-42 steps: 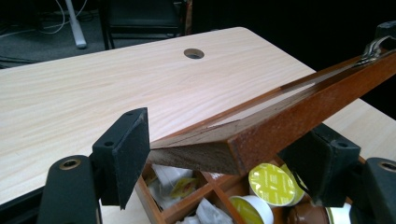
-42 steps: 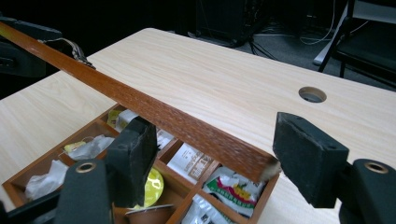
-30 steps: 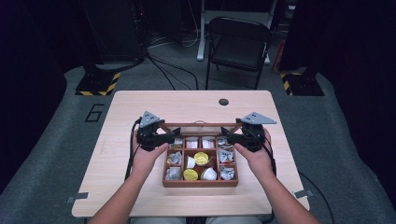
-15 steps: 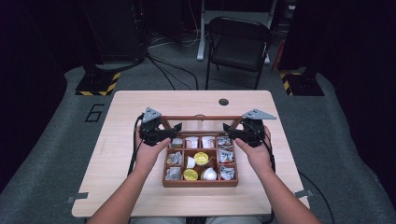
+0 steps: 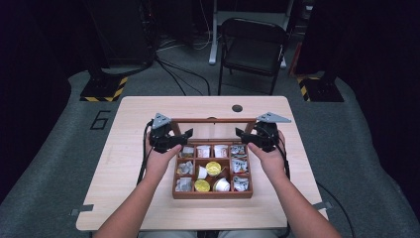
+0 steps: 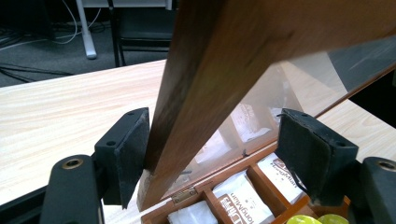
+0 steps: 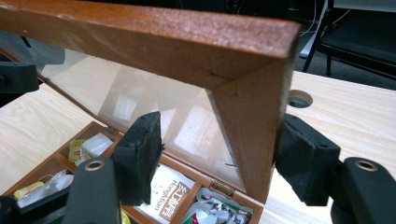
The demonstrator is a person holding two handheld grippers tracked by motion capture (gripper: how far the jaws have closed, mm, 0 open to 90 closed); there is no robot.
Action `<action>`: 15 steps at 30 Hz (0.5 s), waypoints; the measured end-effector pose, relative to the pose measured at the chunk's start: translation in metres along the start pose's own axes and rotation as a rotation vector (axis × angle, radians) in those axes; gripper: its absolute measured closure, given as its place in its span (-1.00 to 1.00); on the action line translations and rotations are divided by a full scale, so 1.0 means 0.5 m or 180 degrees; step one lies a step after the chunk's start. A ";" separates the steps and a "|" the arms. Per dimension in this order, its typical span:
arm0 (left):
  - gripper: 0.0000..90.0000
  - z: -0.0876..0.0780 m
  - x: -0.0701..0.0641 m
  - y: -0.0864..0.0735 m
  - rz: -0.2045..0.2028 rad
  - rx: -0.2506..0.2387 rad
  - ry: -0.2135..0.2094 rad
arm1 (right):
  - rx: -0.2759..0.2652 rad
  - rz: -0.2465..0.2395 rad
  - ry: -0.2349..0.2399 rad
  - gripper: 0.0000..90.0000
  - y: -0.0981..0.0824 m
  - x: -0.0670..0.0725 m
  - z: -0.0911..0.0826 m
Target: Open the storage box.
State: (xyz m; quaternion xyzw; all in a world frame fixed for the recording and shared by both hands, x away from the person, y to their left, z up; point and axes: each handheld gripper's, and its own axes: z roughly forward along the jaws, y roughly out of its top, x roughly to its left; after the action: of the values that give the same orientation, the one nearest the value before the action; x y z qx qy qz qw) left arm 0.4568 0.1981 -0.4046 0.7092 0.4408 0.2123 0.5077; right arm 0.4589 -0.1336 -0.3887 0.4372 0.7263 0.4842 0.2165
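1. Brown wooden compartment box [image 5: 212, 193] sits mid-table on the light wood table [image 5: 124, 153]; its glass-paned wooden lid [image 5: 213, 120] is raised.
2. Left gripper [image 5: 181, 138]: jaws spread around lid's left frame edge.
3. Right gripper [image 5: 246, 135]: jaws spread around right frame edge.
4. White sachets [image 6: 243, 198] carry print, not legible.
5. "6" [image 5: 100, 119] marked on floor.

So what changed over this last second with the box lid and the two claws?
Both claws, left and right, rose slightly and moved toward the far side of the table, swinging the glass-paned lid further open on its hinges. Each claw straddles a side rail of the lid frame, jaws spread with a gap on one side. The wooden compartment box and its sachets stayed put.
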 end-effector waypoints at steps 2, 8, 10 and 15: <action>-0.40 0.005 0.003 -0.001 -0.0041 -0.0009 -0.0012 | -0.0019 -0.0002 -0.0003 -0.23 0.001 -0.002 0.002; -0.35 0.018 0.018 -0.011 -0.0101 0.0034 -0.0050 | -0.0031 0.0014 -0.0007 -0.23 0.002 -0.005 0.007; -0.35 0.020 0.019 -0.013 -0.0114 0.0060 -0.0048 | -0.0018 0.0026 -0.0002 -0.23 0.002 -0.007 0.010; -0.35 0.030 0.023 -0.016 -0.0123 0.0101 -0.0040 | 0.0025 0.0029 -0.0001 -0.23 0.003 -0.010 0.017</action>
State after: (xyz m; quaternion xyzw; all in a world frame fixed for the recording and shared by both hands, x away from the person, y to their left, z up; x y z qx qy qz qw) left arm 0.4705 0.2007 -0.4196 0.7098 0.4546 0.1909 0.5031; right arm 0.4685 -0.1333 -0.3916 0.4414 0.7262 0.4822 0.2126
